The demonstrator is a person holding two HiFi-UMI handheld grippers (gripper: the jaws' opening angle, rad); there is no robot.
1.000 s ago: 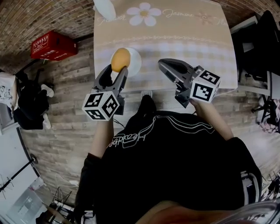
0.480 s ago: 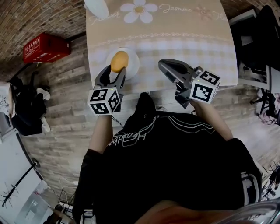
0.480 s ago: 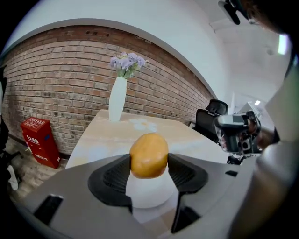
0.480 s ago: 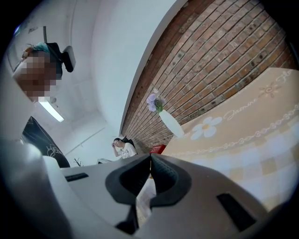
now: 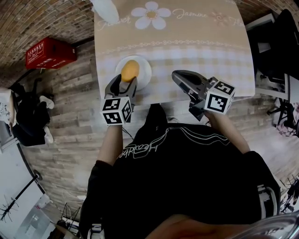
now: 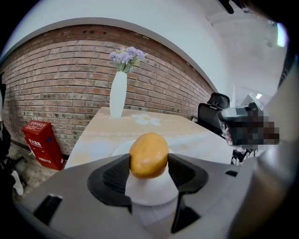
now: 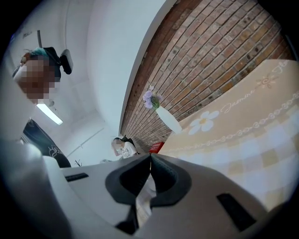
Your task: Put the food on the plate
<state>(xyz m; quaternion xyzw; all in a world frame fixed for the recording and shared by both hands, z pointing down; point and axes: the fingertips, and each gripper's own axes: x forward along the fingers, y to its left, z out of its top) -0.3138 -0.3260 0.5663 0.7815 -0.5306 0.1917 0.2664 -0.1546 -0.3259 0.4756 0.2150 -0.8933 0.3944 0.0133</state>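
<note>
The left gripper (image 5: 125,80) has its jaws set wide and clamped on both sides of the yellow-orange food (image 5: 130,70), which is over the white plate (image 5: 145,71) near the table (image 5: 201,42) edge, at 11 o'clock from the person. The right gripper (image 5: 176,74), at 1 o'clock, has its jaws pressed together with nothing between them. A white vase (image 5: 105,7) stands at 11 o'clock beyond the plate.

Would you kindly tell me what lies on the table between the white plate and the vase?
Only bare tablecloth separates the plate from the vase, as the head view shows.
</note>
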